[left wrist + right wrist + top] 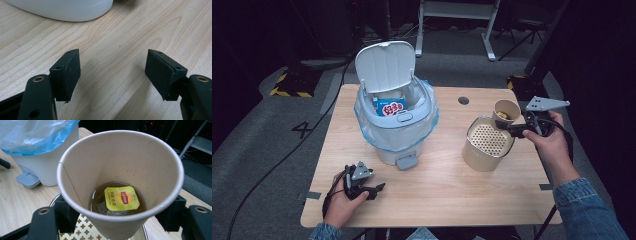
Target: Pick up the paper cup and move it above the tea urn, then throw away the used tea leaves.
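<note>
Fingers of the left gripper [379, 188] stand wide apart, holding nothing, low over the tabletop [437, 185] on the near side of the bin [394, 125]. To the bin's right, the right gripper [117, 220] has its fingers [66, 213] pressed on the paper cup [120, 170], held just over the strainer pot [486, 145]. Light and thin-walled, the cup probably crushes easily; gripping mid-wall, level, seems safest. Inside sits shallow tea with a yellow tea bag tag [122, 198]. The bin, lid [385, 65] raised, is lined with a blue bag and holds a packet [390, 108].
</note>
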The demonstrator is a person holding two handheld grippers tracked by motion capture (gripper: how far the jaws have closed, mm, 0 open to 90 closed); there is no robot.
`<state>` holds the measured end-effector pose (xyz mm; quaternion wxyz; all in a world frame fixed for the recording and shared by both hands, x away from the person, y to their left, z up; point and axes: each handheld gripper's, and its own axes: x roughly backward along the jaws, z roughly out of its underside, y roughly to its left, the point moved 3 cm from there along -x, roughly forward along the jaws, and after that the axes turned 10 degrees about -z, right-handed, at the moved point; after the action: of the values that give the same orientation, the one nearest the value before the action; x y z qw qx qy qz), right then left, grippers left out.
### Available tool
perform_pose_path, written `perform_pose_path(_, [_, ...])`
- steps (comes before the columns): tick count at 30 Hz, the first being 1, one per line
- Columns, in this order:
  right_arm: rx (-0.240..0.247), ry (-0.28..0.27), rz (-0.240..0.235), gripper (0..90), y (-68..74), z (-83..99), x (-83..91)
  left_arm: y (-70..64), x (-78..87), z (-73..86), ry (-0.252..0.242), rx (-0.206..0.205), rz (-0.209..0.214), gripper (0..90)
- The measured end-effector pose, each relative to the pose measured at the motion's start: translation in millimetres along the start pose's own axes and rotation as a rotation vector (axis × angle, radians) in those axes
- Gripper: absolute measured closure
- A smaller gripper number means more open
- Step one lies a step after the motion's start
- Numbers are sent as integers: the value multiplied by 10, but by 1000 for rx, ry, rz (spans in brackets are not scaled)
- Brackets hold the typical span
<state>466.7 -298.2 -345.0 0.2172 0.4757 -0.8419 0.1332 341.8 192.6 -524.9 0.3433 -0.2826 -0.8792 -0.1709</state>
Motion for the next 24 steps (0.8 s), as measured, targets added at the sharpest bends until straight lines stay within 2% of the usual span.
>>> perform_pose_path(4, [0,2,-8,311,0,20,-13,-1,0,0,0,-1,0,291])
perform_pose_path(9, [41,11,9,312,-8,33,1,-2,3,3,-1,0,0,291])
perform_pose_path(12, [91,35,34,313,-8,41,8,-1,3,4,-1,1,1,291])
perform_pose_path(16, [181,73,65,315,2,48,13,-1,3,3,-1,1,1,291])
perform_pose_path(24, [383,176,153,318,32,52,3,0,3,3,-1,1,1,291])
